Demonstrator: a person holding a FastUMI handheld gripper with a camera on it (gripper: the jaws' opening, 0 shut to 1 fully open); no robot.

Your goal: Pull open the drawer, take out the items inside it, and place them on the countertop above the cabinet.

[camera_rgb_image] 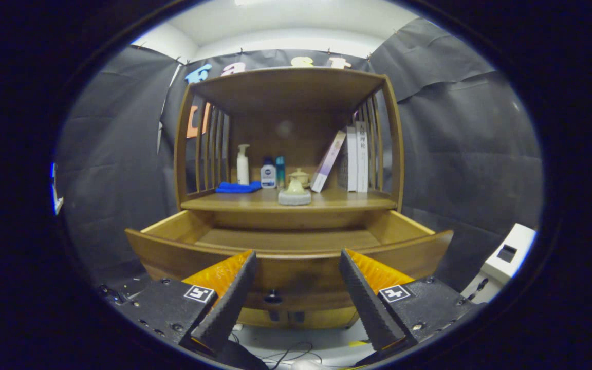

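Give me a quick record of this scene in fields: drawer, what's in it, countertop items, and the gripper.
drawer: pulled open, knob between the fingers
drawer contents: visible floor looks bare; front part hidden by the drawer front
countertop: blue cloth, pump bottle, two small bottles, lidded jar, pale cone-shaped item, books
gripper: open, fingers apart, holding nothing

dim booth | light from overhead | fisheye bends edges | focus mostly sharp
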